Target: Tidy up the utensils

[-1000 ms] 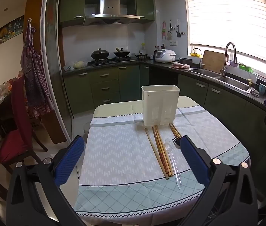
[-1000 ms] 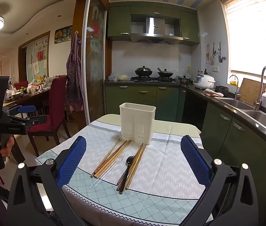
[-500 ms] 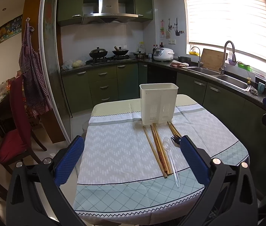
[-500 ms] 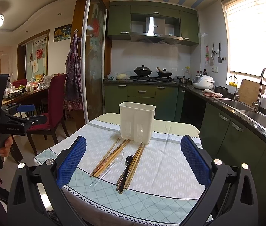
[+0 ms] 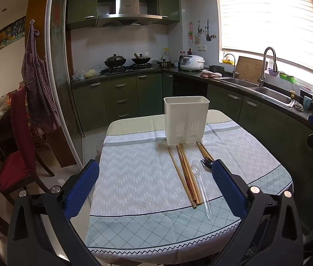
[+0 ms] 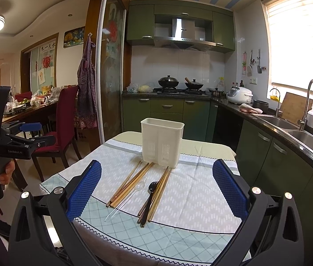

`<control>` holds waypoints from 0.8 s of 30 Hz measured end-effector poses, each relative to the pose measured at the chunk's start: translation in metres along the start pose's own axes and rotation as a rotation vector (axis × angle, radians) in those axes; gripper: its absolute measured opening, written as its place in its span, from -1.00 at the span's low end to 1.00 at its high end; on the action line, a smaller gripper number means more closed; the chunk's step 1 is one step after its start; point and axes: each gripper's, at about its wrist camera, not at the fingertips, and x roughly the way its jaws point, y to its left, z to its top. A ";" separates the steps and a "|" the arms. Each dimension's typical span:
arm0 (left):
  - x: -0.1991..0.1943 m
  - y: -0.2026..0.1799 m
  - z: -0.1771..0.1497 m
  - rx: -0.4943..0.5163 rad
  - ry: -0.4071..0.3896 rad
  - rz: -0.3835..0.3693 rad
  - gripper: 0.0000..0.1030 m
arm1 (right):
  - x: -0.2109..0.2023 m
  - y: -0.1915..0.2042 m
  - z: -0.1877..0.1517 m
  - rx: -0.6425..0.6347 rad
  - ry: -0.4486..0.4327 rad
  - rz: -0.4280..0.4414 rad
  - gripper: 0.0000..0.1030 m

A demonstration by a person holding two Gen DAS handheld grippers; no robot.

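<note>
1. Since the earlier frames both cameras have drifted only slightly; nothing on the table (image 5: 134, 177) has shifted.
2. The left gripper (image 5: 154, 184) and right gripper (image 6: 156, 190) hover short of the near edge, jaws spread wide, holding nothing.
3. A cream utensil holder (image 6: 162, 143) stands upright toward the far edge.
4. In front of it lie two chopstick bundles (image 6: 129, 184), a clear spoon (image 6: 127, 198) and a black fork (image 6: 148, 201).
5. Judging by this, sorting has not begun.
</note>
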 end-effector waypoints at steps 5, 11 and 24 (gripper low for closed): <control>0.000 0.001 0.000 -0.001 0.000 -0.001 0.88 | 0.000 0.000 0.000 0.000 -0.001 0.001 0.92; 0.001 0.001 0.000 0.000 0.001 -0.001 0.88 | 0.001 0.001 -0.001 -0.001 0.001 -0.002 0.92; 0.001 0.001 -0.001 -0.001 0.004 -0.003 0.88 | 0.001 0.002 -0.001 0.000 0.003 -0.001 0.92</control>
